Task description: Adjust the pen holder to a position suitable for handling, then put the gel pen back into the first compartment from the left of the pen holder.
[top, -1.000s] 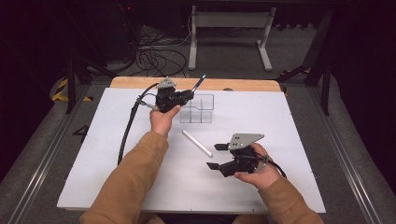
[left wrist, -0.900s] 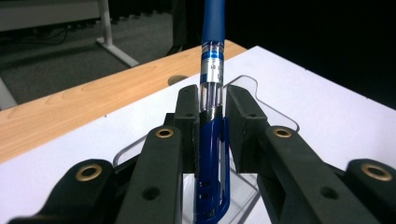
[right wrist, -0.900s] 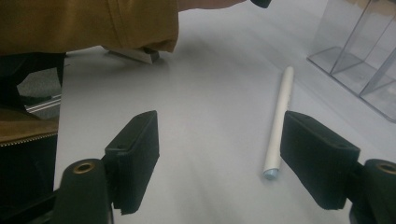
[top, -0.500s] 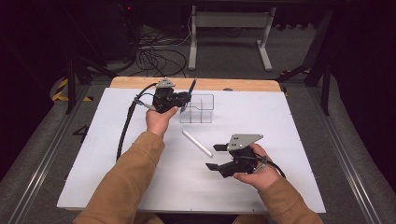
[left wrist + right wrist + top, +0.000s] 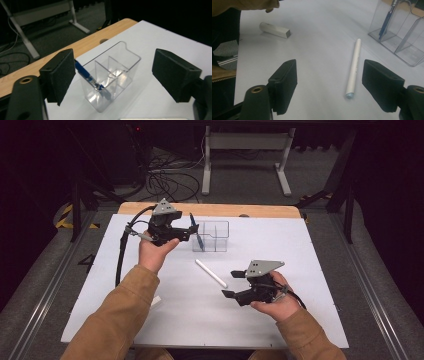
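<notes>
Tongs in our left hand, the left tongs (image 5: 186, 231), hang over the far part of the counter (image 5: 320, 270), just beside the clear holder (image 5: 212, 236) on its left side. In the left gripper view we see their two black jaws stand wide apart, with nothing between the pads, and the holder lies ahead of them, between the two jaws and lower. The holder (image 5: 112, 75) is a transparent box with inner walls that divide it into compartments. A blue pen (image 5: 88, 77) leans inside it: its tip rests on the bottom of the nearest compartment, and its upper end passes just behind the left pad. We cannot tell if the pen touches that pad. In the high view the blue pen (image 5: 195, 232) stands tilted at the left edge of the holder, right beside the jaws.

The right tongs (image 5: 234, 283) are held low over the near right part of the counter, well apart from the holder. Their jaws are also wide open and hold nothing. In the right gripper view a white pen (image 5: 353, 67) lies flat on the counter between the two jaws, closer to the right one, and it touches neither. It points away toward the holder (image 5: 402, 32), where the blue pen (image 5: 387, 21) shows through the clear wall. A small white block (image 5: 274, 30) lies farther left, near our brown sleeve (image 5: 115, 320).
</notes>
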